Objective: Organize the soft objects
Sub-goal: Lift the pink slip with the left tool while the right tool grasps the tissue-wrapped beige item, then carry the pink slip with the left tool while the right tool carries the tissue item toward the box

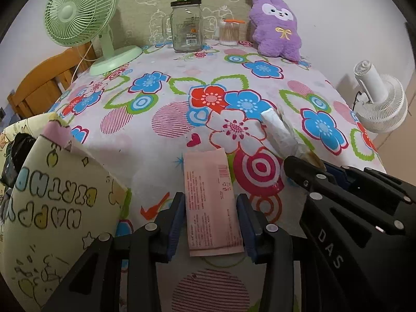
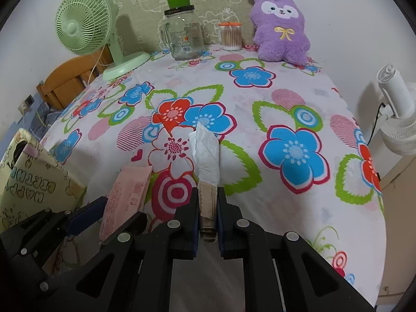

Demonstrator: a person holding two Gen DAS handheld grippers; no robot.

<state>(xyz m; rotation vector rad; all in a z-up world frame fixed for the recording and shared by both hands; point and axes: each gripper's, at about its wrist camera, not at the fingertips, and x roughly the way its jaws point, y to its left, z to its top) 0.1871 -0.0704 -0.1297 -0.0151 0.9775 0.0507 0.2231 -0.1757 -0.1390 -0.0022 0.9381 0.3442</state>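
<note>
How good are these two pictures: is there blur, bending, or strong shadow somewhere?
Left wrist view: sharp, fisheye bends the table edges, corners go black, and the green fan throws a soft shadow on the board behind. Right wrist view: same bending; the tissue pack is crisp, with no strong glare.

flowered tablecloth (image 2: 299,98), green fan (image 2: 85,26), glass jar (image 2: 186,39), purple plush (image 2: 282,28)

Pink tissue pack (image 1: 212,202) sits lengthwise, flat on the flowery cloth, printed side up. The white tissue packet (image 2: 206,153), maybe half open, sticks up, squeezed thin.
</note>
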